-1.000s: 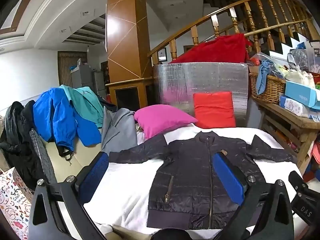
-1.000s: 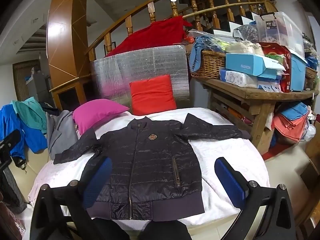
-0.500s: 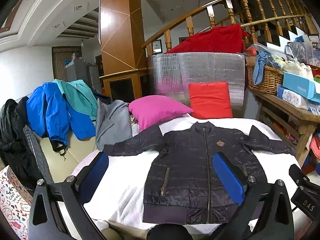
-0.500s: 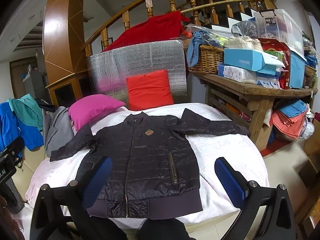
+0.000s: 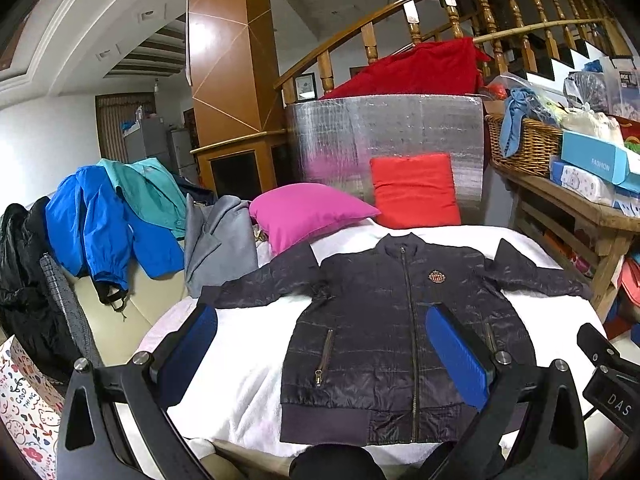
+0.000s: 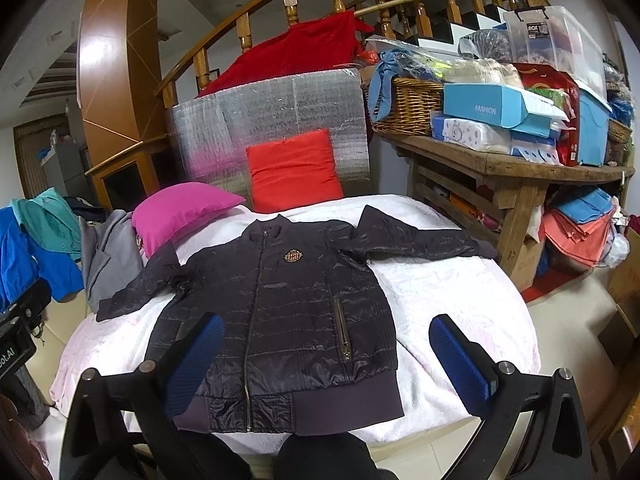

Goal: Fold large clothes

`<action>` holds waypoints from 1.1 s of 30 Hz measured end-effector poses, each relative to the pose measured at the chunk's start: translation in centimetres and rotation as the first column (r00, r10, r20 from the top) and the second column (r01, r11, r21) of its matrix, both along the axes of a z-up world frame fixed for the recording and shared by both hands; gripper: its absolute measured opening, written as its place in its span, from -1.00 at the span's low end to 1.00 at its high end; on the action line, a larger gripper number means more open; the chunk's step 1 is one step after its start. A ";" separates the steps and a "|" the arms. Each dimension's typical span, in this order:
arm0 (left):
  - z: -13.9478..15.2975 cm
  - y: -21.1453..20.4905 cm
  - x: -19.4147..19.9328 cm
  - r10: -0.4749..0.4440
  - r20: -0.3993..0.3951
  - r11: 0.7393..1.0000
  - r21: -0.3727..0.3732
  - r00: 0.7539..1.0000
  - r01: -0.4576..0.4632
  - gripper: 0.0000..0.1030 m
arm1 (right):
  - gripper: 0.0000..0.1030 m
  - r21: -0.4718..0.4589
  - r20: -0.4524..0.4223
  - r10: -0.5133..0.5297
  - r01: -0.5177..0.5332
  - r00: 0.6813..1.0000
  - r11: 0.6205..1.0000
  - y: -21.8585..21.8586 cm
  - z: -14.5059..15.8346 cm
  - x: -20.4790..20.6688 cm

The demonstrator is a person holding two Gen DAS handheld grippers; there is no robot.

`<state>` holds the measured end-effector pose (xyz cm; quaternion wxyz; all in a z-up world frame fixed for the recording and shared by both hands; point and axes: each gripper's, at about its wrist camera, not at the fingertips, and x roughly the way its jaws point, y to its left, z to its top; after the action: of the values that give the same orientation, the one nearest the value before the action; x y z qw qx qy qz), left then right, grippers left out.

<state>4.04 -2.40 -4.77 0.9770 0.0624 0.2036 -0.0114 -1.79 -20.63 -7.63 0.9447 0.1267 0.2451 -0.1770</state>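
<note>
Both grippers wide, seemingly above jacket (image 5: pixel 400 320).

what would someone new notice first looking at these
A dark jacket lies spread flat, zipped, sleeves out, on the white-covered bed, framed by the open left gripper and open right gripper. Behind it sit a pink pillow and, to its right, a red cushion.

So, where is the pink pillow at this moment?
In both wrist views the pink pillow lies at the far left of the white-covered surface, just left of the red cushion, beyond the dark jacket, whose nearer sleeve ends close below it.
</note>
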 end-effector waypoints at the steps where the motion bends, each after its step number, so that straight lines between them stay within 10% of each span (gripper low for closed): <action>1: 0.0 0.0 0.0 -0.001 -0.002 1.000 0.002 1.000 0.001 1.00 | 1.00 0.002 -0.001 0.000 0.000 1.000 1.000 -0.1 0.0 0.0; 33: 0.1 0.9 0.5 0.018 -0.002 1.000 -0.016 1.000 -0.018 1.00 | 1.00 -0.008 -0.014 0.015 -0.015 1.000 1.000 0.6 0.0 0.6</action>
<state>4.51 -1.49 -4.64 0.9773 0.0529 0.2049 -0.0041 -1.23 -20.05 -7.62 0.9448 0.1199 0.2521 -0.1718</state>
